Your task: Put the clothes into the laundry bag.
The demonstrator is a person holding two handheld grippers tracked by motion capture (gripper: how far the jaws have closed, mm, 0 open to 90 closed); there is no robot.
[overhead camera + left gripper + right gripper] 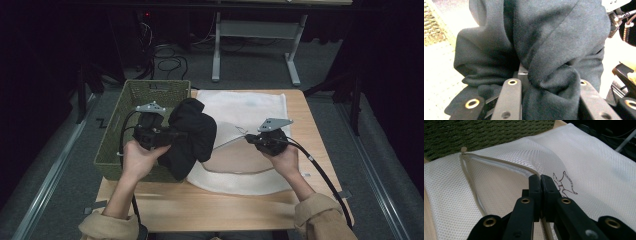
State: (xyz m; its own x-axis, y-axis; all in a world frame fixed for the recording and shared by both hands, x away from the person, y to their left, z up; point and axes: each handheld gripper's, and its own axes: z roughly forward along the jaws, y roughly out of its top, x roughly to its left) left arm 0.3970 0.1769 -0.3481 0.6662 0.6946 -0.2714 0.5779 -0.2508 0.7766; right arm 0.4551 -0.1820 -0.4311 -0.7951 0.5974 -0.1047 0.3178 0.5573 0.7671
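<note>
The left tongs (172,135) are clamped on a dark sweatshirt (192,135), lifted clear of the green woven basket (131,100) and held by the white mesh laundry bag (250,107). The right tongs (248,138) pinch the bag's zipper edge (499,165), holding its mouth open on the bench (310,130). Judging from this, the sweatshirt is not yet inside; inserting and zipping remain.

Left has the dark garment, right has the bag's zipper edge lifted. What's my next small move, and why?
Probably carry the left gripper with the dark garment a little rightward, toward the opening of the white mesh bag. The right gripper is clamped on the zipper edge, lifting it, and the garment hangs at the bag's left side, beside the green basket.
</note>
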